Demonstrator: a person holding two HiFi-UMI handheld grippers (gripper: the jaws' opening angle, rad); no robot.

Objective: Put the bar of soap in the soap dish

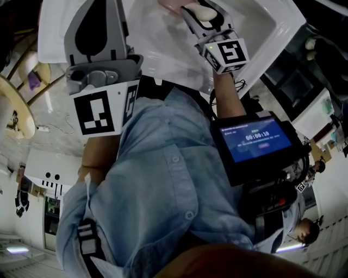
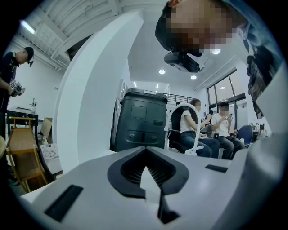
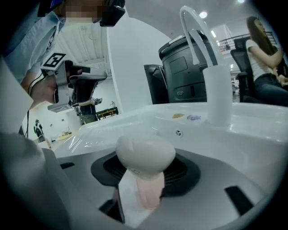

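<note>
Closest in, the right gripper point(image 3: 144, 167) has its jaws pinched on the bar of soap point(image 3: 145, 152), a pale rounded lump that bulges out past the tips. A pinkish strip shows between the jaws just under it, and I can't say what that is. From the head view the same right gripper point(image 1: 204, 16) is held up over the white sink point(image 1: 274, 24) with the soap point(image 1: 202, 11) at its end. The left gripper point(image 2: 145, 168) is beside it with its jaws brought together and nothing between them. In the head view that left gripper point(image 1: 98, 32) hangs near the sink's edge, apart from the soap. Beyond the soap the sink's rim point(image 3: 252, 130) runs across, with a tall white tap point(image 3: 211, 85) standing on it and two small marks point(image 3: 186, 117) lying flat near the tap's foot, too small to name. Further back stand a dark bin point(image 3: 184, 76) and people point(image 2: 204, 128) sitting on chairs. As for the job, the soap is gripped and carried above the sink, not lying in anything. I can't pick out a soap dish for certain in any view. By my reckoning, what is left is to bring the bar to the dish, set it in and let go.
</note>
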